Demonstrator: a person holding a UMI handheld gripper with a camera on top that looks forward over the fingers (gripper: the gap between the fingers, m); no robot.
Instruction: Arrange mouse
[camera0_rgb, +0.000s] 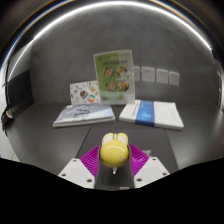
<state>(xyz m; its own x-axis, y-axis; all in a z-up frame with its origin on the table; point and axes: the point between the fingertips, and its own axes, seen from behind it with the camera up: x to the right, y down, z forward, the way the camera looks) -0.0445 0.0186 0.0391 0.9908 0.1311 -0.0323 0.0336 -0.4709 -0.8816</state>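
Note:
A small yellow mouse (113, 150) sits between my gripper's (113, 158) two fingers, whose magenta pads (90, 158) press on its left and right sides. The gripper is shut on the mouse and holds it above the dark grey table (60, 138). A short white stub hangs below the mouse between the fingers. The mouse's underside is hidden.
Beyond the fingers a white and blue box (152, 113) lies flat on the table to the right. A flat booklet (82, 115) lies to the left. A green and white card (114, 77) and a smaller picture card (85, 92) stand against the grey back wall.

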